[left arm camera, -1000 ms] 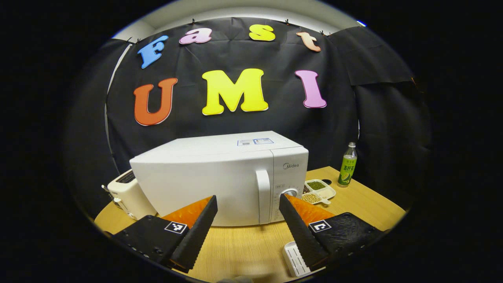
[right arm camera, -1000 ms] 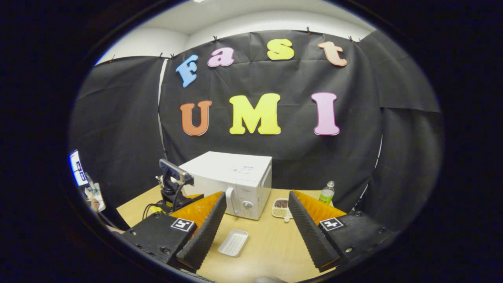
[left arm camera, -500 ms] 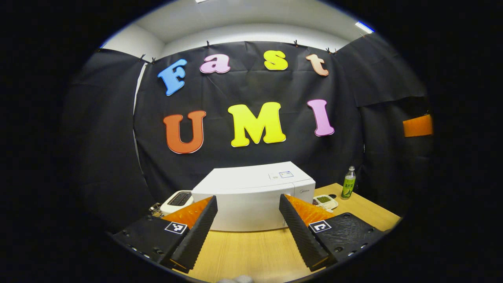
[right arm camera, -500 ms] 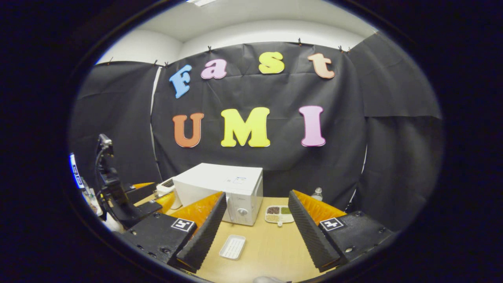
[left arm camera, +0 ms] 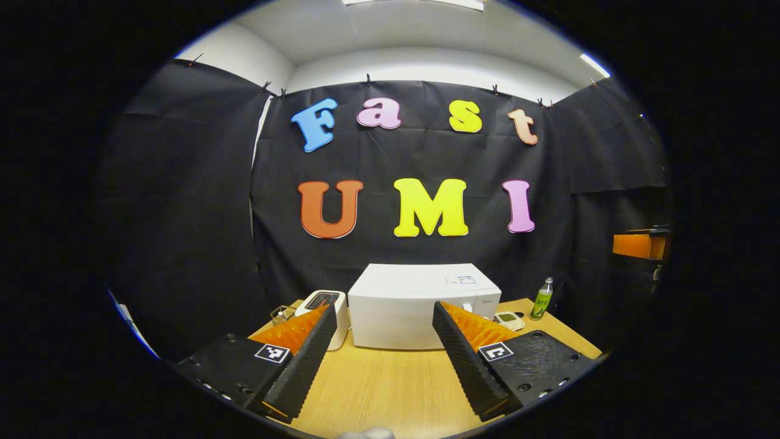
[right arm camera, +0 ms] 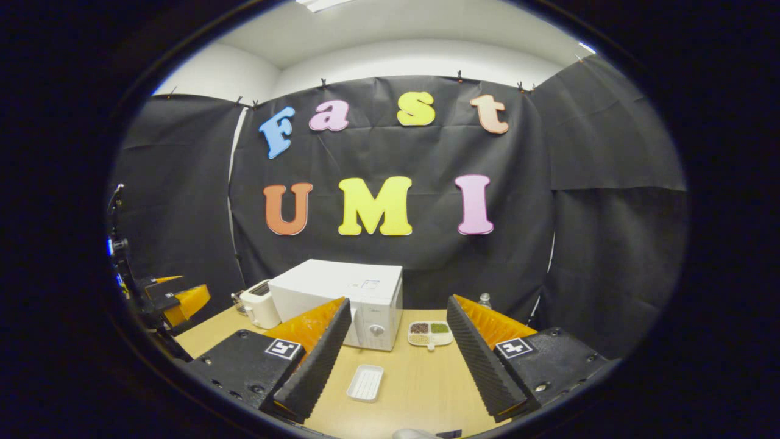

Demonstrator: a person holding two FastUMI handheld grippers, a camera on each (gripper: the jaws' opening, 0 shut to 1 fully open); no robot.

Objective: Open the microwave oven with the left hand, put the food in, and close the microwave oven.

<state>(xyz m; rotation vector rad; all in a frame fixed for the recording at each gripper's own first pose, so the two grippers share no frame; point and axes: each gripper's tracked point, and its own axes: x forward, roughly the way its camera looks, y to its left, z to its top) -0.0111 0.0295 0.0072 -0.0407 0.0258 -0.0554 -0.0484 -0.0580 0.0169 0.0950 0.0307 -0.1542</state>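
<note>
The white microwave (left arm camera: 420,286) stands shut at the back of the wooden table (left arm camera: 384,384), its handle and dial on its right side. My left gripper (left arm camera: 384,310) hangs open well in front of it, holding nothing. In the right gripper view the microwave (right arm camera: 332,285) sits left of centre, with a divided white dish of grains and beans (right arm camera: 429,333) just to its right. My right gripper (right arm camera: 398,301) is open and empty, far back over the table. The left gripper (right arm camera: 180,302) appears at that view's far left, raised off the table.
A white toaster (left arm camera: 326,303) stands left of the microwave. A green-labelled bottle (left arm camera: 542,299) is at the back right. A small empty ribbed white tray (right arm camera: 365,383) lies on the table in front of the microwave. The other gripper (left arm camera: 637,245) shows at the far right.
Both grippers have drawn back from the microwave and risen, so it looks smaller and farther. Both stay open. The microwave door is still shut.
</note>
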